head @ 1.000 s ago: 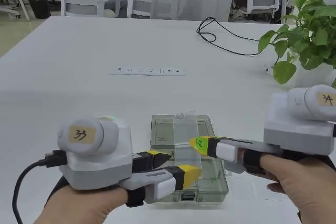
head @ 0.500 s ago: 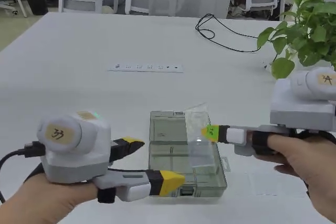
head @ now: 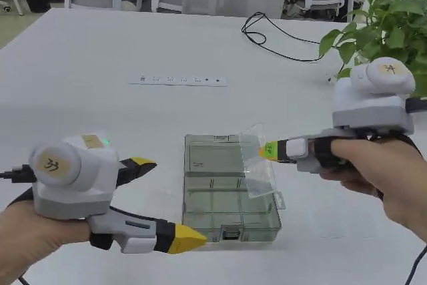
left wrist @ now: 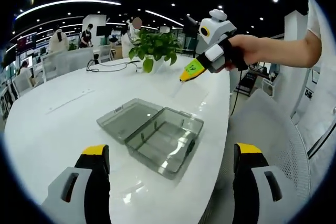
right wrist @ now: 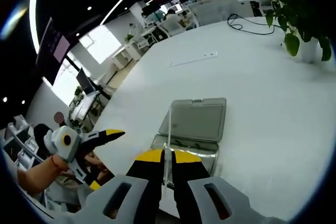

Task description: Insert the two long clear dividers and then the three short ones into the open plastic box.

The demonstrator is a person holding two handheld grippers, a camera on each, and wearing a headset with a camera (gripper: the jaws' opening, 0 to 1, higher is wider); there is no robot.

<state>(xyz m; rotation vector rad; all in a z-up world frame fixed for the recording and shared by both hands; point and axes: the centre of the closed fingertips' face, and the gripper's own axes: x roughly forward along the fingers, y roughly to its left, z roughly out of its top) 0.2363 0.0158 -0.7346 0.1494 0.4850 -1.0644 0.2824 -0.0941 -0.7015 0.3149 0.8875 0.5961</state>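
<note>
The box (head: 227,208) sits alone on the bench (head: 87,98), its tray open from above and its lid lying flat behind it. Bare surface lies to its left, to its right, and behind it as far as the power strip (head: 177,80), well apart. The clear divider (head: 259,165), pinched in the right gripper (head: 267,149), hangs over the tray's right edge. The left gripper (head: 177,199), its 2 jaws spread wide, flanks the front-left corner. The plant (head: 373,25) and cable (head: 270,35) crowd the far right.
</note>
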